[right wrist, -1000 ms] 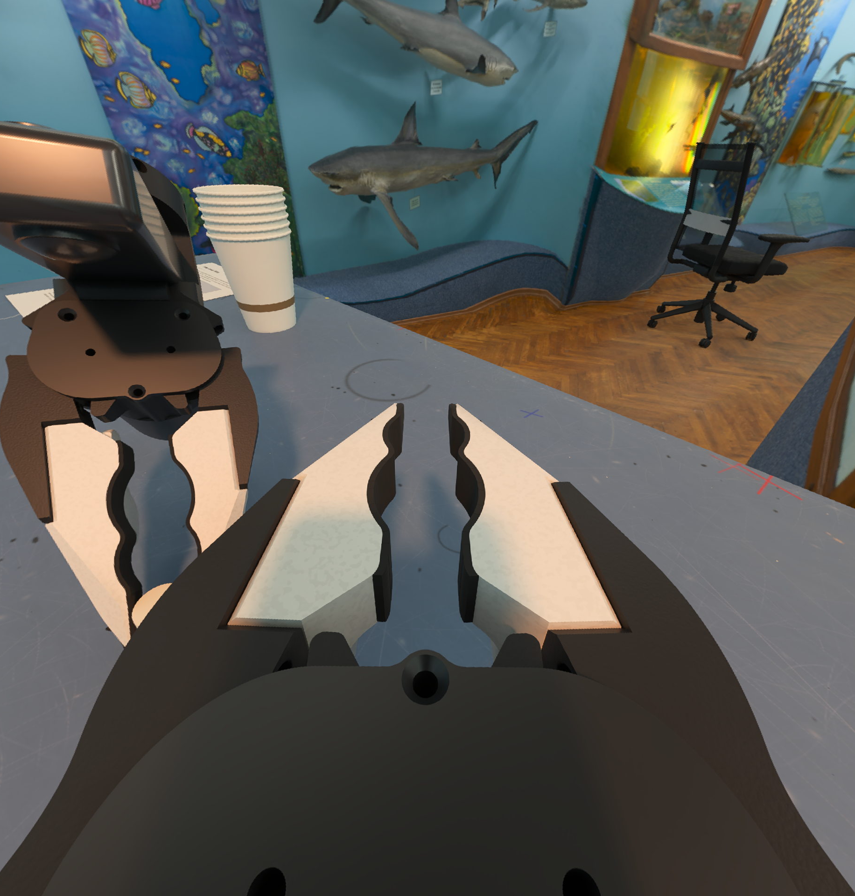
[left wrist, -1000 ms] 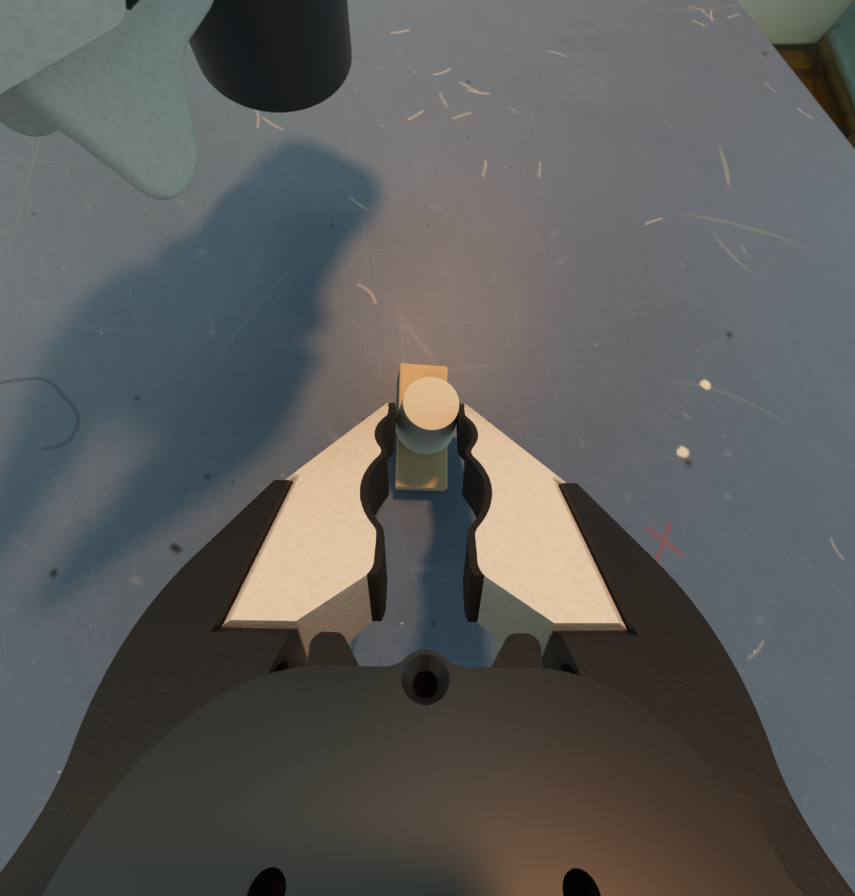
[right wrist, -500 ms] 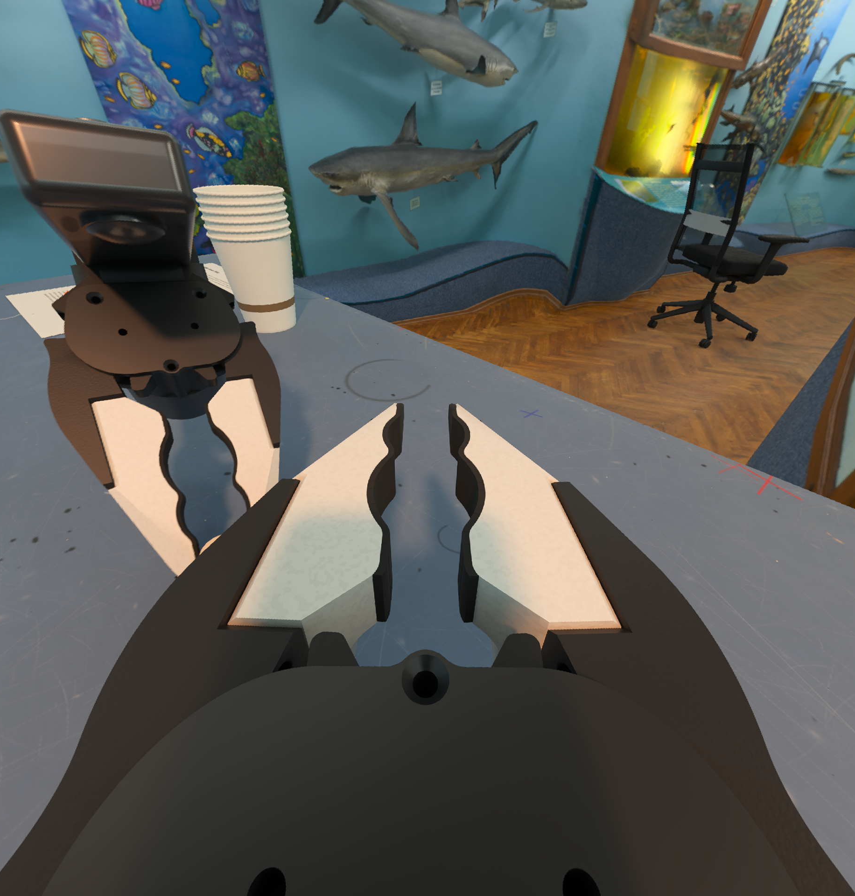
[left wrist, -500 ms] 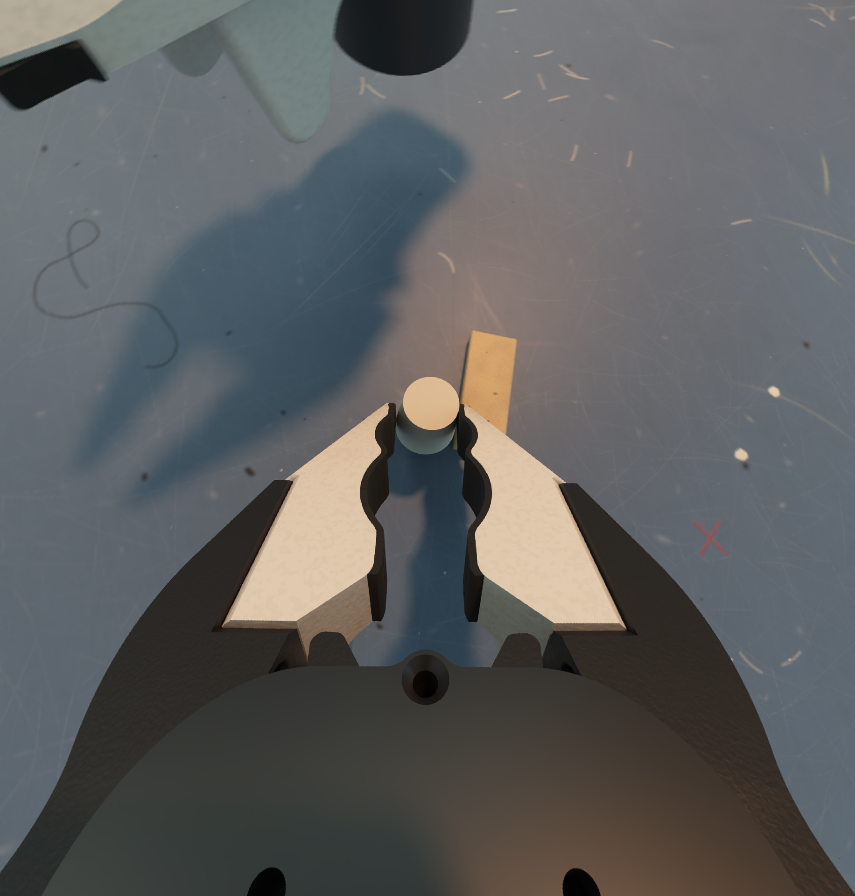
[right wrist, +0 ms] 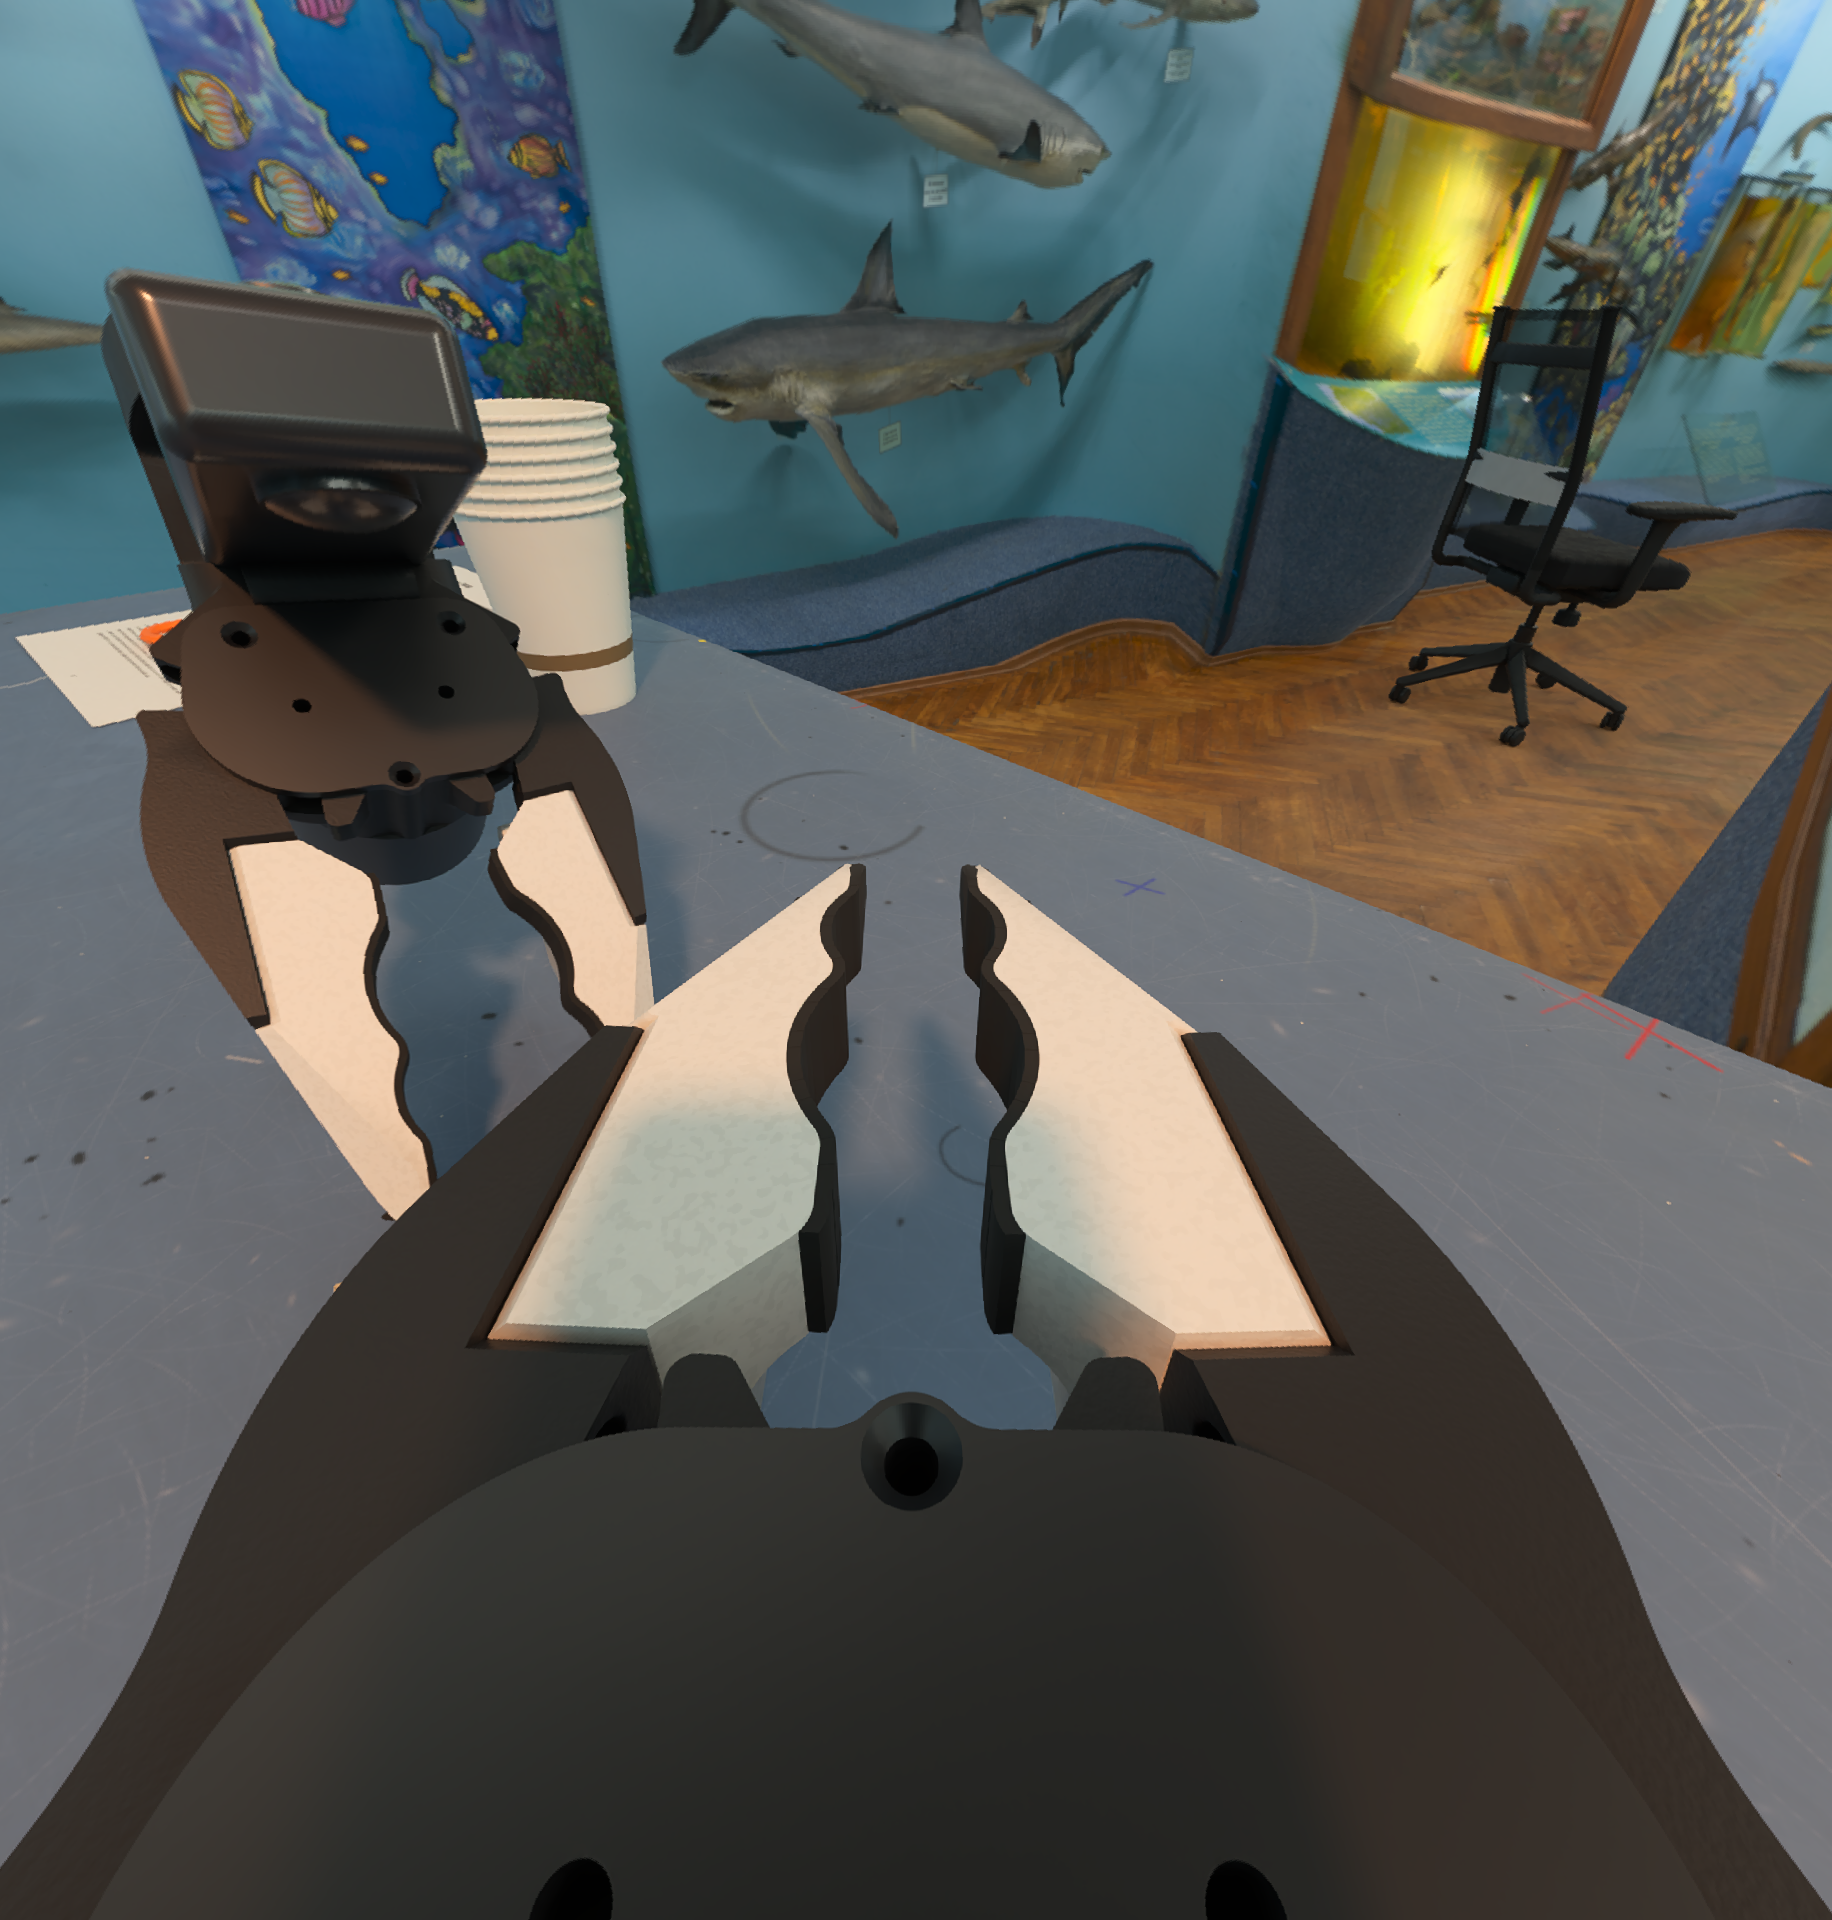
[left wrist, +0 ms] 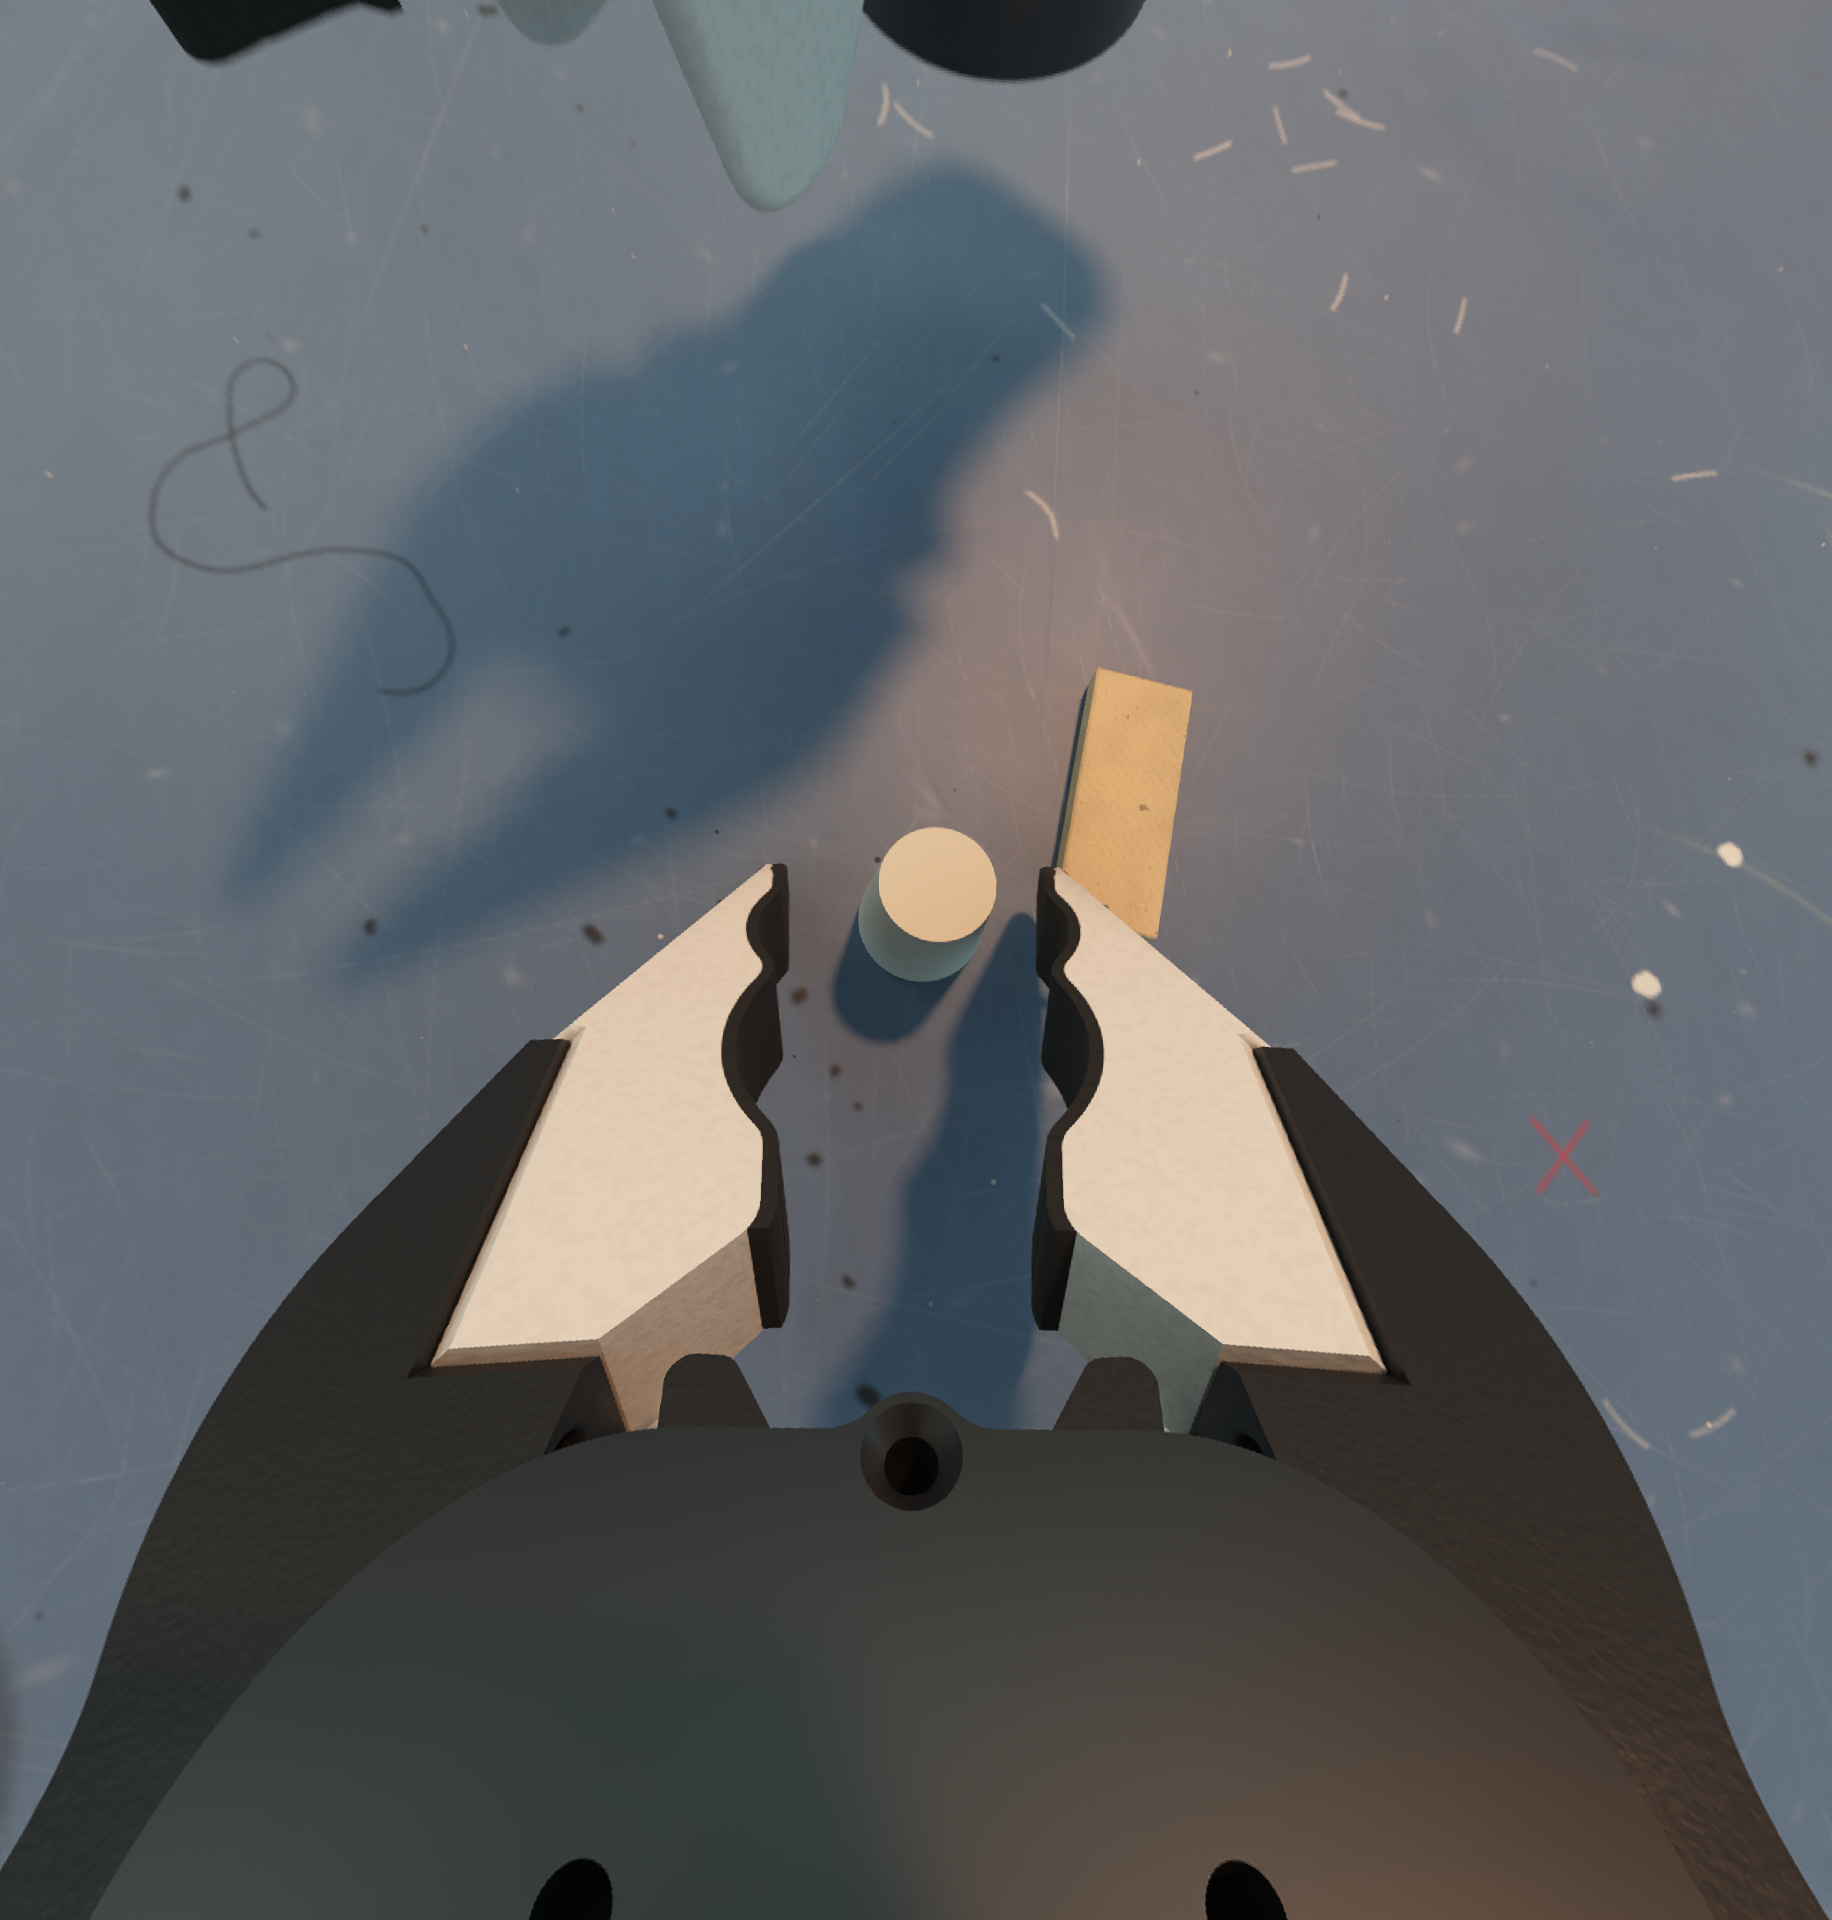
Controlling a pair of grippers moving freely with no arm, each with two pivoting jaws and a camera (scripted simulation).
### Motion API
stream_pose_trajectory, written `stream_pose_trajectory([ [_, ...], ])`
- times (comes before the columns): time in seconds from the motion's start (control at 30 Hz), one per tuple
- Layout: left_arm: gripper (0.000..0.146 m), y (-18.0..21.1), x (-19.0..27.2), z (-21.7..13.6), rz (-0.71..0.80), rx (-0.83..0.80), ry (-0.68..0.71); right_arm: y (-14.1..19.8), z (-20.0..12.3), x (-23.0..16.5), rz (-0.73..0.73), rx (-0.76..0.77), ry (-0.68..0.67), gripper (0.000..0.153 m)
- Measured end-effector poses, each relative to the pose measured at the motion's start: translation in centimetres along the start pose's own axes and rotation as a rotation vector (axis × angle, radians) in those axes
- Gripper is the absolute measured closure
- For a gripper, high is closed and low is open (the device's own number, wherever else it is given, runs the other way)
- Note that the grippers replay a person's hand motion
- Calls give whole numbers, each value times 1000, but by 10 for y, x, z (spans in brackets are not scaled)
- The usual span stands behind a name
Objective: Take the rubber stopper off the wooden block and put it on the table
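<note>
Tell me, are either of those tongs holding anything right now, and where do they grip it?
Nothing is held. The left tongs are open, the rubber stopper standing free on the table between their tips. The right tongs are open and empty.

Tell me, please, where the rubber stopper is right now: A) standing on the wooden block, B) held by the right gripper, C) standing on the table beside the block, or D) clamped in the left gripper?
C: the rubber stopper stands on the table left of the wooden block, with gaps to both fingers of the open left gripper.
</note>
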State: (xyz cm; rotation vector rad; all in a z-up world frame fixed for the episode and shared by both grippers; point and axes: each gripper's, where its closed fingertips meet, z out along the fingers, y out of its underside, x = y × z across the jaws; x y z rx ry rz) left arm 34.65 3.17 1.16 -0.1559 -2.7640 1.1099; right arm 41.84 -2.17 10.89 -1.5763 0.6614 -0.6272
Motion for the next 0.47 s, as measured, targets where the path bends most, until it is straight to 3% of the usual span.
stream_pose_trajectory([
  [0.47,95,-17,6,-5,109,93,-24,0,0,0,0,1,0,134],
])
